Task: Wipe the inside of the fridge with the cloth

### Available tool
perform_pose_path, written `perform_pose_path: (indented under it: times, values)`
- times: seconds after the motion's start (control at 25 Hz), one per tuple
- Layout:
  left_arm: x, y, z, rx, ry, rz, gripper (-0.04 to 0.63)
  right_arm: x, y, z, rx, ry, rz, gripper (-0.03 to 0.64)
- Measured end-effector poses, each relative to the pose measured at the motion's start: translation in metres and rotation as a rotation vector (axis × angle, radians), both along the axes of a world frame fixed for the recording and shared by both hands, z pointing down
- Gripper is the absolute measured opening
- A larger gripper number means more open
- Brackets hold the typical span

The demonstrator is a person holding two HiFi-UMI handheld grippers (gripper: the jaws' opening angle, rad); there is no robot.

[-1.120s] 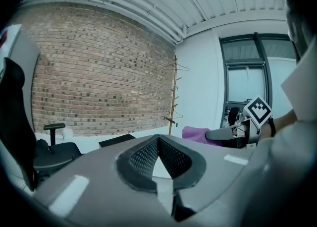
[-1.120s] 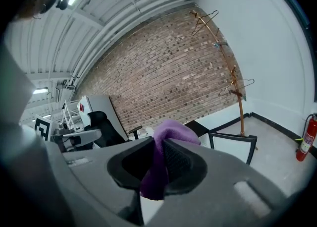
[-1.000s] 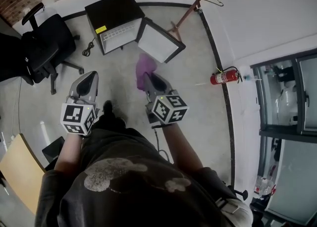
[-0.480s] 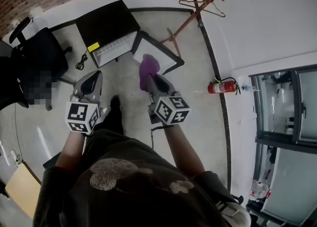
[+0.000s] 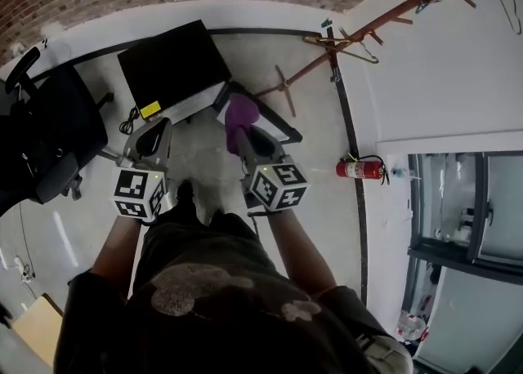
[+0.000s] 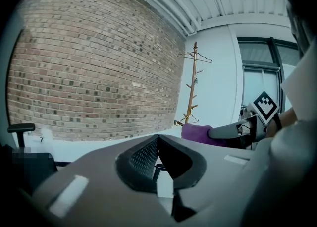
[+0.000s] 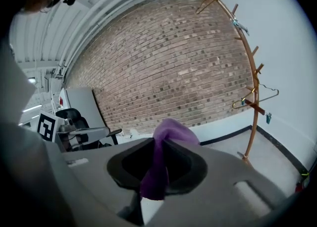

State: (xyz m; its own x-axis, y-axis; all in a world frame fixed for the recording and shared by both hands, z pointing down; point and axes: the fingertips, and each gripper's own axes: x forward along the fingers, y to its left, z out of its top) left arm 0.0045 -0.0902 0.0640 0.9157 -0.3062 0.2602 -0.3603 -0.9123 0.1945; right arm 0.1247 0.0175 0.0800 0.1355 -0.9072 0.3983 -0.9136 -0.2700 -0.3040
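A black mini fridge (image 5: 172, 62) stands on the floor against the brick wall, its door (image 5: 278, 126) swung open to the right. My right gripper (image 5: 243, 132) is shut on a purple cloth (image 5: 240, 111), which bunches up above the jaw tips in front of the open door; in the right gripper view the cloth (image 7: 161, 166) hangs down between the jaws. My left gripper (image 5: 157, 125) is shut with nothing in it, held level just short of the fridge's front. The left gripper view shows its tips (image 6: 157, 138) touching, with the cloth (image 6: 195, 134) to the right.
A black office chair (image 5: 49, 135) stands left of the fridge, with a coiled cable (image 5: 128, 123) on the floor between them. A wooden coat stand (image 5: 359, 33) leans in the right corner. A red fire extinguisher (image 5: 359, 170) sits by the right wall, beside glass doors (image 5: 458, 201).
The person has stepped toward the fridge, so it now lies just past both grippers. The grippers keep the same pose, and the cloth stays held.
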Motion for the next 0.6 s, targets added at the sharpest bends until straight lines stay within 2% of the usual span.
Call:
perform_pose_path:
  times: [0.16,0.32,0.44,0.6]
  values:
    - [0.006,-0.008,0.006,-0.012,-0.023,-0.054,0.018,0.013,-0.017,0.012,-0.018,-0.021,-0.054,0.051]
    - [0.015,-0.01,0.014,-0.014,-0.064,-0.157,0.018,0.028,-0.036,0.024,-0.021,-0.042,-0.166,0.049]
    - [0.018,-0.013,0.02,-0.016,-0.097,-0.262,0.018,0.043,-0.05,0.036,-0.012,-0.047,-0.261,0.049]
    - [0.007,-0.021,0.03,-0.023,-0.113,-0.462,0.018,0.062,-0.066,0.065,-0.028,-0.084,-0.358,0.05]
